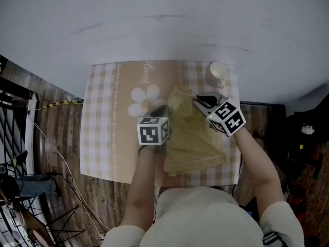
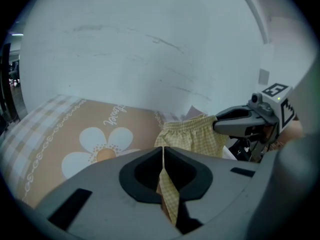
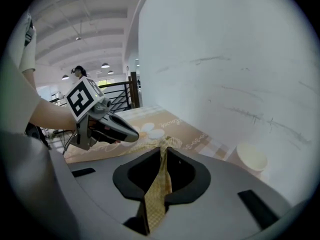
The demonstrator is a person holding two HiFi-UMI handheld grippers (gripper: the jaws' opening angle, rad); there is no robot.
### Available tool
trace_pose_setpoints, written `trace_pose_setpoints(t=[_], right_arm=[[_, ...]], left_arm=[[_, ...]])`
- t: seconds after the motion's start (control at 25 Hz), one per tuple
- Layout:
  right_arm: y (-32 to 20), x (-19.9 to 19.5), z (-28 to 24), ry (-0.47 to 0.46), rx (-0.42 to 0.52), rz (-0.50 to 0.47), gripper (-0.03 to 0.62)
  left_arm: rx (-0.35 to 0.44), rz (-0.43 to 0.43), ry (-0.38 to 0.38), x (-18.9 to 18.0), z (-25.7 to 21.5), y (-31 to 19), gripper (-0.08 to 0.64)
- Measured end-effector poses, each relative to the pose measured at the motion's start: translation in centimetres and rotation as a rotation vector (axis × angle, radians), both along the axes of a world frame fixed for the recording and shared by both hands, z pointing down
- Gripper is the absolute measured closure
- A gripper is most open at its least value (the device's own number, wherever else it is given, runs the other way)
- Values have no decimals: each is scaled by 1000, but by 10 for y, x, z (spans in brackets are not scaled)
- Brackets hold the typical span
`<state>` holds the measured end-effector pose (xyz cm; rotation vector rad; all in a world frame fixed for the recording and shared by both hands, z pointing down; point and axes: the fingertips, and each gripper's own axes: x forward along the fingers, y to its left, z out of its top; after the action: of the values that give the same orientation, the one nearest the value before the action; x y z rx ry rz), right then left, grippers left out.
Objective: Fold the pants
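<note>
Just right of the white flower (image 1: 141, 101) printed on the tablecloth (image 1: 103, 138), the yellow checked pants (image 1: 198, 143) lie spread toward the person, and their far end appears lifted between both grippers. The left gripper (image 2: 163, 154) has its jaws clamped on a thin fold of the fabric, and the right gripper (image 3: 164, 156) pinches another fold likewise. Farther right of the flower stands a pale cup (image 1: 218, 72).

Open room across the left half of the tablecloth (image 1: 103, 138). At the far right corner, a cup (image 1: 218, 72) against the wall (image 1: 164, 24), just beyond the pants (image 1: 193, 143).
</note>
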<state>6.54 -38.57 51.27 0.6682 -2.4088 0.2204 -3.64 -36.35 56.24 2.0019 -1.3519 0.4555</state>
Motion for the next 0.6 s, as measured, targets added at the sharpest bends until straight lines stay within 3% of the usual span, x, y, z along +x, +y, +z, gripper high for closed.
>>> trace_pose_setpoints(t=[0.6], right_arm=[[98,10,-44,-69,124,-173,560]], left_arm=[[73,-52,-35,20,-38,72,548]])
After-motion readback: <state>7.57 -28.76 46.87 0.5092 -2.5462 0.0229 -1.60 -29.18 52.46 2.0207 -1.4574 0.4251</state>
